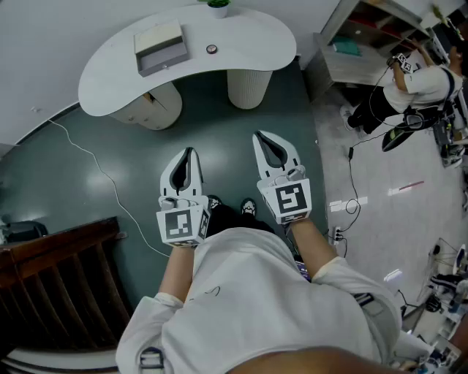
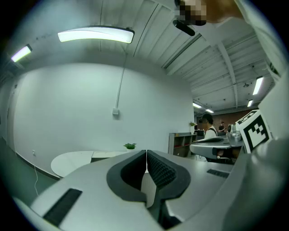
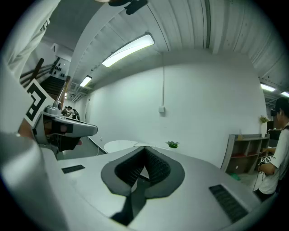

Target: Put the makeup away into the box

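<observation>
Most of what lies under me in the head view is dark green floor (image 1: 88,182); at its far edge, against the wall, stands the white curved table (image 1: 248,44), well apart from both my grippers; dark wooden furniture (image 1: 58,277) fills the lower left corner, and another person (image 1: 420,80) stands at the upper right beside a shelf (image 1: 351,44); a thin cable (image 1: 95,172) trails across the floor from the wall; my left gripper (image 1: 189,153) and my right gripper (image 1: 260,139) hang side by side over the floor, aimed toward the table; in its own view my left gripper (image 2: 146,155) is clenched with nothing between its pads, and my right gripper (image 3: 145,151) is pressed closed and empty too; the box (image 1: 161,50) sits on the table toward its left end; a small potted plant (image 1: 218,7) stands at the table's back edge; a small round thing (image 1: 211,49), too small to identify, lies just right of the box, not touching it.
</observation>
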### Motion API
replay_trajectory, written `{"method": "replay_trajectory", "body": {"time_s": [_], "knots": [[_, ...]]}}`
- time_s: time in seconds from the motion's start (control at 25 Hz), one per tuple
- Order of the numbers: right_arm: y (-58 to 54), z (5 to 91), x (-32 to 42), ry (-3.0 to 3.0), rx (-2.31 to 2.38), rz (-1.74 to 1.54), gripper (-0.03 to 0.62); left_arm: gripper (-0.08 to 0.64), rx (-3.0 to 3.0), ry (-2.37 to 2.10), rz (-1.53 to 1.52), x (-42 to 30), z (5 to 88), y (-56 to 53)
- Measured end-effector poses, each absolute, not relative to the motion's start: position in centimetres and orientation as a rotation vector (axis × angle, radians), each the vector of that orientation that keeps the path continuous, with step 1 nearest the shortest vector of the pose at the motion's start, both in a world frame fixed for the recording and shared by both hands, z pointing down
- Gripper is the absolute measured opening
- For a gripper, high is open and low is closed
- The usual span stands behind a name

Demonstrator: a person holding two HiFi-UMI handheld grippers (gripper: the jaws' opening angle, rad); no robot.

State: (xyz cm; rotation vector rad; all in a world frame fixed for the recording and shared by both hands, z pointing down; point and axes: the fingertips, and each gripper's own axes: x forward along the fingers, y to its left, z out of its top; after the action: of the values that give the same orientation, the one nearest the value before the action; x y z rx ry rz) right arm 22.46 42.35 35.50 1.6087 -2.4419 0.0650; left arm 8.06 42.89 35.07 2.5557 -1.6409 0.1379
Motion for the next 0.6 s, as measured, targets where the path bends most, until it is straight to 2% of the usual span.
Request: {"method": "replay_trajectory", "body": {"time_s": [0.4,0.6], "knots": [[40.3,37.8,17.1,-2.395,1.525,0.098,0.000,0.021,2.581,-1.551,0.156,3.3,37.0,39.8],[38.4,39.1,15.1,-2.359,1.528,0.120,0.036,0.022,2.601,-1.504,0.165,1.1,38.0,38.1]]}}
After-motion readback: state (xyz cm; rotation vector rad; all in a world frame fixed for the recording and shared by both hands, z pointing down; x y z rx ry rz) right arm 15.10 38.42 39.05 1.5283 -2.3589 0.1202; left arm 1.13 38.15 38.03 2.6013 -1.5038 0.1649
